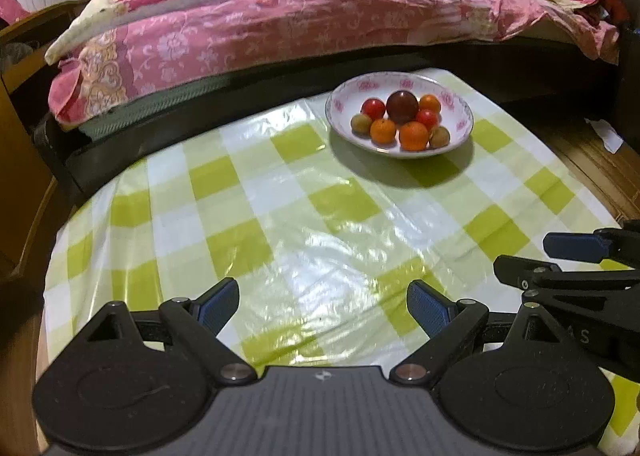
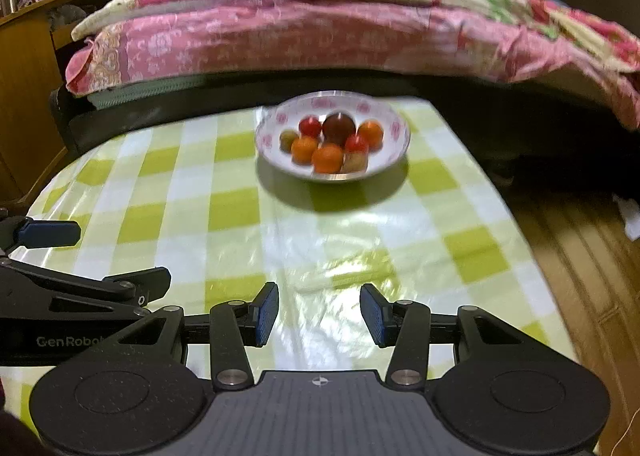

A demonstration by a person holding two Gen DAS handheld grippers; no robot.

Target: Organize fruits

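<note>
Eight fruits all sit in one bowl near the table's far edge, toward its far right corner: three orange, two red, two greenish-brown, one big dark one in the middle. None lie loose on the cloth. Both grippers hang over the near edge, bowl straight ahead and well apart from each. Left gripper is spread wide, right gripper open a bit narrower, both empty. Right looks slightly nearer. Could be sorted already or about to be split up.
</note>
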